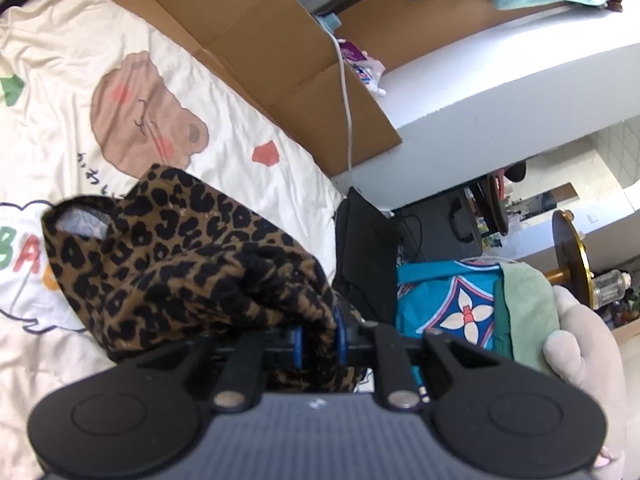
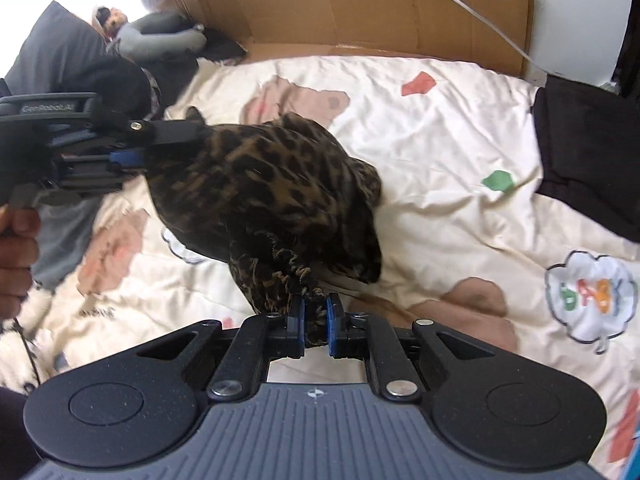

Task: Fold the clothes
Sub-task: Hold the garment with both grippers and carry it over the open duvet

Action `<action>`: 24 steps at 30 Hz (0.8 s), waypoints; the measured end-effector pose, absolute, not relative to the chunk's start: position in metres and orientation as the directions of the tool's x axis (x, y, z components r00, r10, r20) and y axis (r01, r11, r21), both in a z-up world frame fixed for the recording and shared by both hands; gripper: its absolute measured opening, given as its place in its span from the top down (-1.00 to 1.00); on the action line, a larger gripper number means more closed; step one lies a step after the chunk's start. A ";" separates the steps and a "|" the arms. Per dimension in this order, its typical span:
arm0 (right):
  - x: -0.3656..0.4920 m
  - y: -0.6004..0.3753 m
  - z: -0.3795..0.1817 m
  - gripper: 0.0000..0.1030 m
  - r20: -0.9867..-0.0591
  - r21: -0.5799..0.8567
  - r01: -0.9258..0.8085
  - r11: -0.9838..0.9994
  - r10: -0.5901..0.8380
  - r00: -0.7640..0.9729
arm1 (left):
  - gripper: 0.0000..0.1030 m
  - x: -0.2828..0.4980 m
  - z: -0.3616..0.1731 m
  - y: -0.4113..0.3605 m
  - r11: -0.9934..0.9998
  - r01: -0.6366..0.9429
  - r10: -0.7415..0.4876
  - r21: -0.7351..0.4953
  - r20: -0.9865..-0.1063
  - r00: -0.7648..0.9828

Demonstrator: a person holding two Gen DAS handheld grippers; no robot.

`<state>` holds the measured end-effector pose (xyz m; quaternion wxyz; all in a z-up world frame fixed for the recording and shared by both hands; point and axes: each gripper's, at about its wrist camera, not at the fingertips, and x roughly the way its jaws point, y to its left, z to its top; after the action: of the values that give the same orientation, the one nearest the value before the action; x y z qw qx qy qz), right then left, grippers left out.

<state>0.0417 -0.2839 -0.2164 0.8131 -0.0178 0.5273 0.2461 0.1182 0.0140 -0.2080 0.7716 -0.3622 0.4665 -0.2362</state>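
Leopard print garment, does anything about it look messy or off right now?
Yes. The leopard print garment hangs bunched and crumpled between the left gripper and the right gripper, lifted off the cartoon bedspread. Both jaws pinch gathered wads of cloth, not flat edges, so no neat fold has formed yet.

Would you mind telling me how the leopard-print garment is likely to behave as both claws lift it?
Probably floppy: the leopard-print garment sags in folds between the left claw and the right claw. Likely light, since small pinches hold it above the bedspread. Its bunched fabric could slip if tugged.
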 end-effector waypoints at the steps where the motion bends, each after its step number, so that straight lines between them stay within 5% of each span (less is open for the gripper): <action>1: 0.042 -0.286 -0.214 0.83 -0.872 0.215 -0.425 0.879 0.369 0.321 | 0.67 0.118 -0.208 0.017 0.629 0.025 -0.698 -0.777 -0.551 0.458; 19: 0.070 -0.333 -0.186 0.83 -0.888 0.057 -0.390 0.919 0.225 0.401 | 0.68 0.126 -0.239 0.014 0.680 0.014 -0.681 -0.733 -0.625 0.381; 24: 0.073 -0.338 -0.193 0.83 -0.874 0.078 -0.373 0.924 0.243 0.420 | 0.47 0.120 -0.228 0.022 0.687 0.073 -0.695 -0.723 -0.624 0.357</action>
<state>0.0730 -0.3383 -0.1933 0.8400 -0.0642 0.5065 0.1835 0.1204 0.0218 -0.2284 0.7649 -0.3058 0.5084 -0.2508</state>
